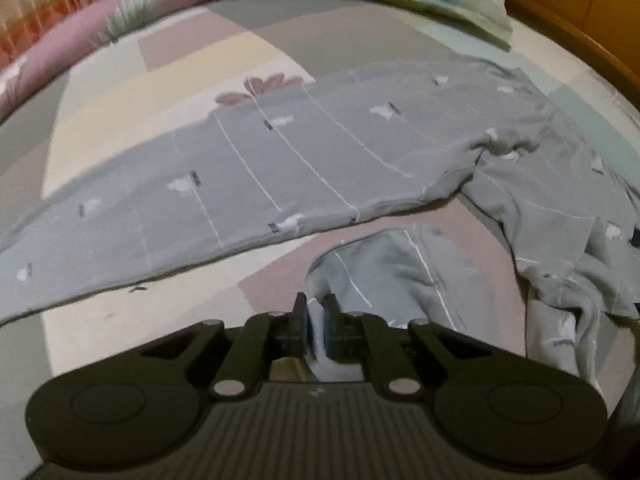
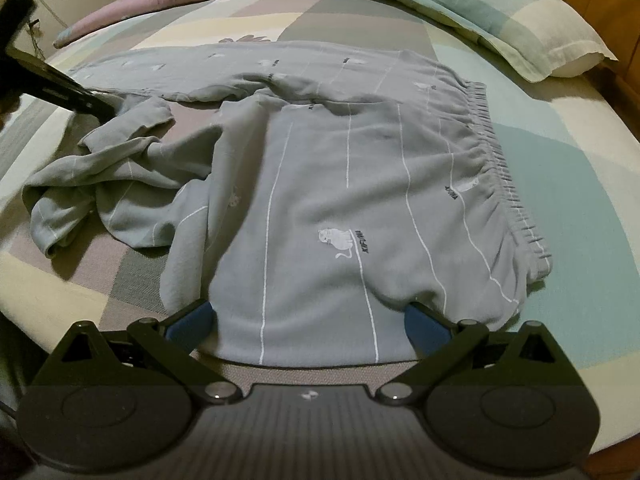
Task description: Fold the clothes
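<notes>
patchwork bed (image 2: 560,168): soft grey trousers (image 2: 320,184) sprawl; left gripper (image 1: 316,312) pinches a crumpled leg, right gripper (image 2: 308,320) spread wide near the ruffled waistband.

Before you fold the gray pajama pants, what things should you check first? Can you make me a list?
1. Left tool pinching a bit of the pants: ok, cloth sits between its closed pads.
2. Right tool gripping: not ok, wide open with cloth lying loose between the fingers.
3. Far leg flat: ok.
4. Near leg flat: not ok, crumpled.
5. Waistband straight: not ok, it curves and bunches.
6. Pillow clear of the pants: ok.
</notes>
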